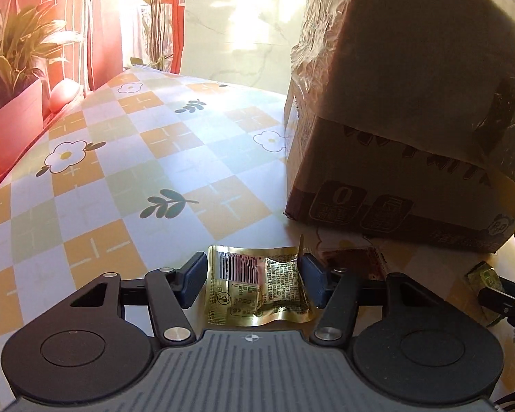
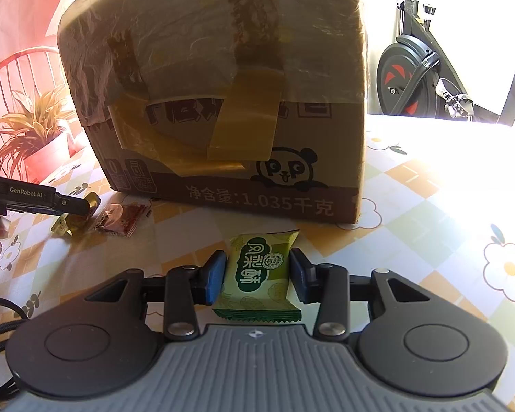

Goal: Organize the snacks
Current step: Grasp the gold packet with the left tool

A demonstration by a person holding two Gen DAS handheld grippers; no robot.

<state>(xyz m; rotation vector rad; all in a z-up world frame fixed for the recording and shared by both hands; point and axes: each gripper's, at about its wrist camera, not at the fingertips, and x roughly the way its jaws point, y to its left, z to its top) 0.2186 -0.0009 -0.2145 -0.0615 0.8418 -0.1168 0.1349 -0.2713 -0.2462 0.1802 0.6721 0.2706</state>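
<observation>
snacks come in small sealed packets: a gold foil packet point(image 1: 257, 286) with a barcode sits between the pads of the left gripper point(image 1: 254, 283), which pinches its sides. the green packet point(image 2: 257, 276) with white lettering is clamped in the right gripper point(image 2: 257, 276). a red packet point(image 2: 122, 219) lies on the checked tablecloth point(image 1: 120, 178) beside the taped cardboard box point(image 2: 223, 103).
</observation>
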